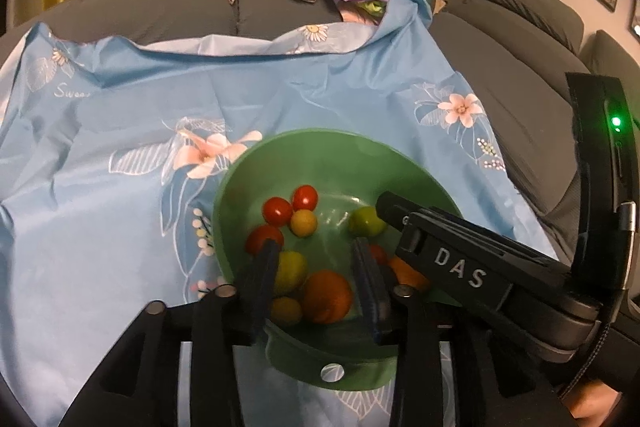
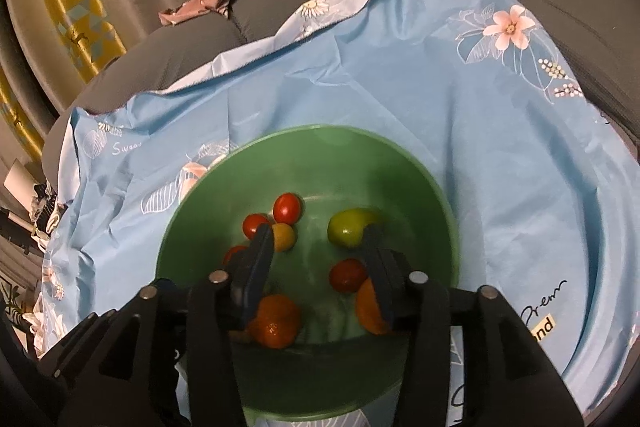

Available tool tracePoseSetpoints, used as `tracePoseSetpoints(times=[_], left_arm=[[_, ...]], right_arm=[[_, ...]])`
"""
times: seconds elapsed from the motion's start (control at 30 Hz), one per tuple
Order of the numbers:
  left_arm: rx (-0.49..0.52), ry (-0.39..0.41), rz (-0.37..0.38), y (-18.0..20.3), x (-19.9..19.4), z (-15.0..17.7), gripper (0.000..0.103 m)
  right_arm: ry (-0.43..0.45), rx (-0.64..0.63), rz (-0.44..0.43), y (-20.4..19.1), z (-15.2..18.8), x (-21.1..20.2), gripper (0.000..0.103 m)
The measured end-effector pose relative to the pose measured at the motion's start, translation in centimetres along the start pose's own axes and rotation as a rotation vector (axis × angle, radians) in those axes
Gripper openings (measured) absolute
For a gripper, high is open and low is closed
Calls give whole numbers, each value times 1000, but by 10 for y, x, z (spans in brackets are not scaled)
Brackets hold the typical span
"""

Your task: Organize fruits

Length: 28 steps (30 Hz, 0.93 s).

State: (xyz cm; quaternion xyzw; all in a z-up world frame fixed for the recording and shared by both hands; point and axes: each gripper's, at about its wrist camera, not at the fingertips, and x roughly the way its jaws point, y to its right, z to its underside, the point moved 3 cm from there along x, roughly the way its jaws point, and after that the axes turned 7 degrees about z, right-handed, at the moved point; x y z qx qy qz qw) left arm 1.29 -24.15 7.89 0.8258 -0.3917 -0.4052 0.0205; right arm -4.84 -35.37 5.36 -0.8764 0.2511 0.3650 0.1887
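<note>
With both the left gripper (image 1: 314, 259) and right gripper (image 2: 320, 247) hovering jaws apart and empty over the fruits in the green bowl (image 2: 400, 155), closing between the round tomatoes could roll them aside.

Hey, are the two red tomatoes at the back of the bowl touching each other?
Touching. In the left wrist view, the two red tomatoes sit pressed together with no gap, at the bowl's far side.

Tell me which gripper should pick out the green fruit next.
Probably right. The right gripper is open over the green bowl, with the green fruit just beyond its fingertips. The left gripper, also open, sits nearer the orange.
</note>
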Motion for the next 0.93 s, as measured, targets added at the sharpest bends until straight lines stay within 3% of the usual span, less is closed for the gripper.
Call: tracePoseSetpoints(times=[0.13,0.27,0.93], left_arm=[[10,32,-14,0,-10,-3,44],[50,73,-49,3,-21,-6,61],[-13,151,-39,-13,-55,-8,61]], right_arm=[[27,17,4,3,-3,-9,53],[56,29,3,4,-6,-19,57],[111,4,15,-1,-9,-39,60]])
